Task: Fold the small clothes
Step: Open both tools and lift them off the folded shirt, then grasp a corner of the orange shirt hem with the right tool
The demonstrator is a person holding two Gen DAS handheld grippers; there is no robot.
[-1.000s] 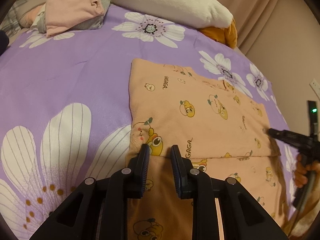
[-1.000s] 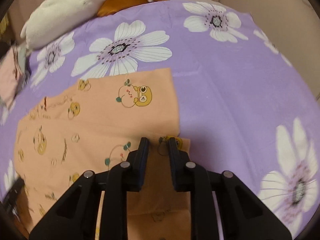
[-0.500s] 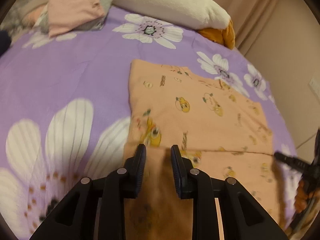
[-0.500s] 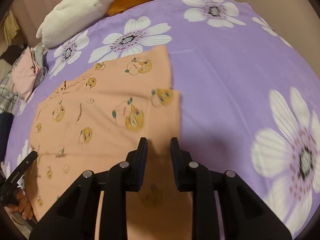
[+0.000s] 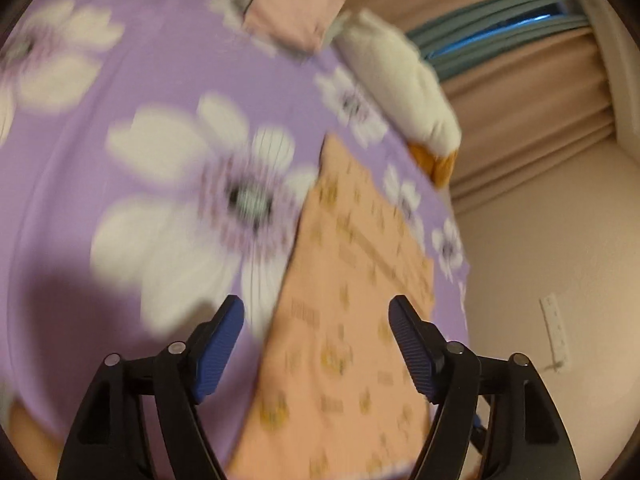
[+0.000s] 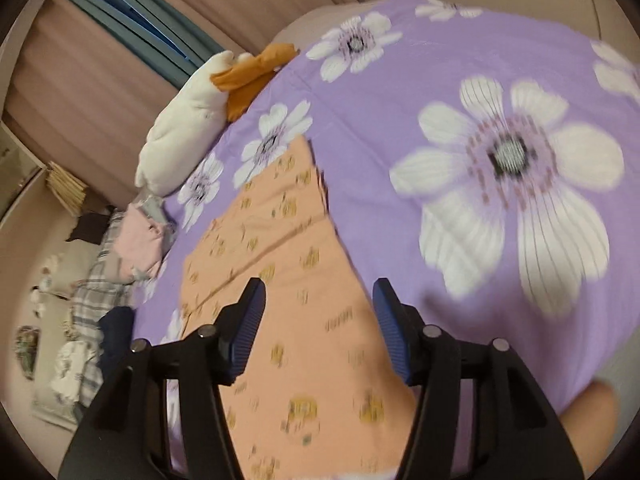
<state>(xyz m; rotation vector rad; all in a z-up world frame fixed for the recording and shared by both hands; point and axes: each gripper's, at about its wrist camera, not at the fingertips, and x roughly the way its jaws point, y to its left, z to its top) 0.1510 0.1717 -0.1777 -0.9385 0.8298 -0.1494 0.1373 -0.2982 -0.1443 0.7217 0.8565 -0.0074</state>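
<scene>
An orange printed garment [image 5: 352, 320] lies flat on the purple flowered bedspread [image 5: 120, 160], with a fold line across it. It also shows in the right wrist view [image 6: 288, 280]. My left gripper [image 5: 316, 344] is open and empty, raised above the garment's near left part. My right gripper [image 6: 318, 328] is open and empty, raised above the garment's near right part. Both views are blurred by motion.
A white and orange plush pillow [image 5: 400, 84] lies at the bed's far edge, also seen in the right wrist view [image 6: 188, 120]. Folded pink and grey clothes [image 5: 292, 8] sit at the far corner. Curtains [image 5: 520, 100] and a wall stand beyond. More clothes [image 6: 92, 280] lie left.
Both grippers have opened, let go of the garment and pulled back and up from it. The garment's near part now lies flat on the bed.
</scene>
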